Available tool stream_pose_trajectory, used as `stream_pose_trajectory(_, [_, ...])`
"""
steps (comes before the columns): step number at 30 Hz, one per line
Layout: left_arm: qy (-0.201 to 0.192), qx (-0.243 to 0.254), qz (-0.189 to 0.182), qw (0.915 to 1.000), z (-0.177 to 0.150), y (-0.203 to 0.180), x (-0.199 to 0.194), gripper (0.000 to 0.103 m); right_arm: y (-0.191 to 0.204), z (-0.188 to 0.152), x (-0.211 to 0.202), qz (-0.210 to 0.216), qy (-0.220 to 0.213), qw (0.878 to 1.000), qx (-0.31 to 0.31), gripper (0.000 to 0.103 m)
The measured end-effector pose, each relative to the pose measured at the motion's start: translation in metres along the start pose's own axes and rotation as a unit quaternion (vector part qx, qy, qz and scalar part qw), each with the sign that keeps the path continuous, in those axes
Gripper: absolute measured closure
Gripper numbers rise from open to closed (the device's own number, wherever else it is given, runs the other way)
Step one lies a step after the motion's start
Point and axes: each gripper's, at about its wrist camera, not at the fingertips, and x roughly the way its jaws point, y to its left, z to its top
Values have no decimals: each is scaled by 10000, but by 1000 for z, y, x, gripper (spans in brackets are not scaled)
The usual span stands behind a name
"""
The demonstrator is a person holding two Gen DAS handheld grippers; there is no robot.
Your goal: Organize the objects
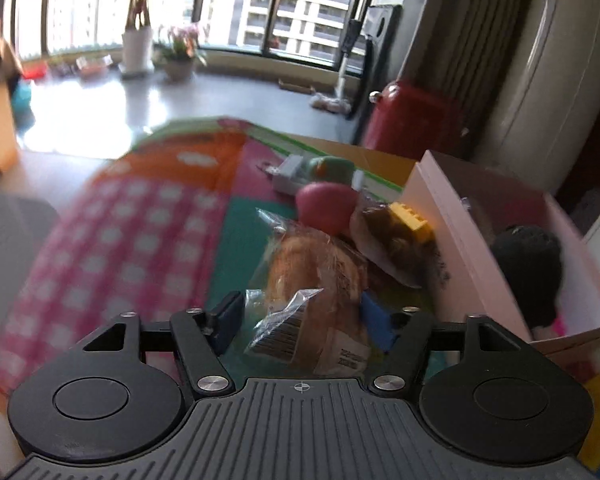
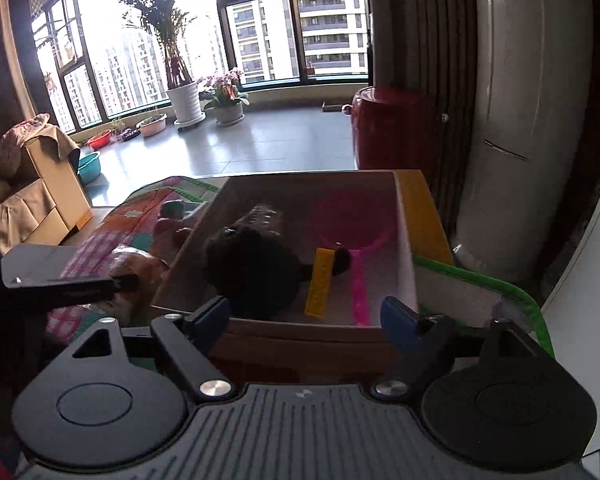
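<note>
Left gripper (image 1: 302,322) sat wide, blue pads flanking wrapped bread (image 1: 320,280) on play mat (image 1: 120,216), not yet pinched. Right gripper (image 2: 304,320) gaped empty over cardboard box (image 2: 300,330). Step looked like pick-up; next probably close, lift, carry into box.

Big windows (image 2: 260,20) let in bright light; tall buildings outside, potted plants (image 2: 180,60) on a shiny grey floor (image 2: 260,148)
</note>
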Motion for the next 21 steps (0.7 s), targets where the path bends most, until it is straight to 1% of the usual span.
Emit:
stream_pose_trajectory(2, [-56, -128, -197, 9997, -5, 10, -9, 51, 17, 13, 7, 15, -54, 9996, -270, 16])
stream_pose_trajectory(3, [-119, -175, -300, 9993, -9, 17, -15, 53, 28, 20, 13, 49, -75, 9992, -386, 14])
stream_pose_trajectory(4, [-158, -235, -378, 9989, -12, 22, -21, 57, 40, 28, 20, 120, -84, 9987, -498, 12])
stream_pose_trajectory(7, [-162, -438, -597, 9971, -23, 42, -38, 58, 78, 57, 56, 340, 94, 9974, -621, 10])
stream_pose_trajectory(10, [-201, -487, -574, 9970, -30, 55, -54, 59, 116, 83, 100, 374, 413, 9963, -649, 10])
stream_pose_trajectory(12, [-211, -538, -526, 9969, -33, 64, -62, 59, 140, 95, 130, 267, 604, 9951, -739, 10])
stream_pose_trajectory(15, [-169, -706, -588, 9956, -35, 76, -68, 59, 173, 102, 176, -170, 794, 9915, -1013, 11])
stream_pose_trajectory(17, [-169, -756, -630, 9950, -36, 82, -70, 59, 186, 101, 201, -397, 986, 9878, -1139, 17])
stream_pose_trajectory(18, [-172, -781, -640, 9947, -36, 86, -71, 59, 189, 99, 208, -458, 1075, 9863, -1160, 31])
stream_pose_trajectory(19, [-173, -815, -638, 9945, -37, 89, -71, 59, 191, 97, 214, -514, 1205, 9845, -1167, 53])
stream_pose_trajectory(20, [-176, -850, -637, 9942, -37, 92, -72, 59, 192, 94, 213, -482, 1213, 9850, -1127, 59])
stream_pose_trajectory(21, [-179, -886, -646, 9938, -37, 94, -73, 59, 192, 92, 207, -491, 1104, 9865, -1108, 63])
